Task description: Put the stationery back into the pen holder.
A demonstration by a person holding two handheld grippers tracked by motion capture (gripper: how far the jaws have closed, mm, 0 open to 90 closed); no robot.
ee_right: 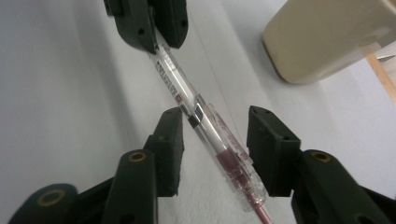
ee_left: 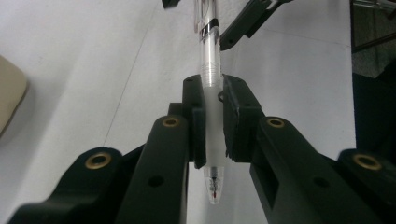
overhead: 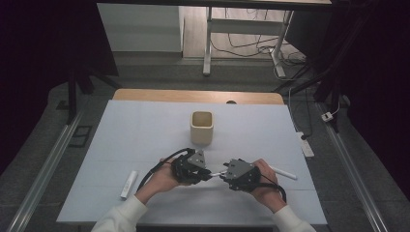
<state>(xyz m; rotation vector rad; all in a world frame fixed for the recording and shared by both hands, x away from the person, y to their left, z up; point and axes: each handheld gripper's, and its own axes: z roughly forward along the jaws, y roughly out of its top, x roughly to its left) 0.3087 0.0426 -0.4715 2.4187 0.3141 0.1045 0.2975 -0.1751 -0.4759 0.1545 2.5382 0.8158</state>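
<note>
White-covered tabletop (overhead: 145, 135), beige cup (overhead: 201, 126) behind: 1 clear pen (ee_right: 205, 121), likely light, stiff, slippery, held above the sheet, left gripper (ee_left: 214, 116) pinching its grip end, right gripper (ee_right: 215, 144) jaws spread around the barrel.

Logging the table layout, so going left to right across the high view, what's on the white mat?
White marker → left gripper → pen held between the grippers → right gripper → white pen.
</note>
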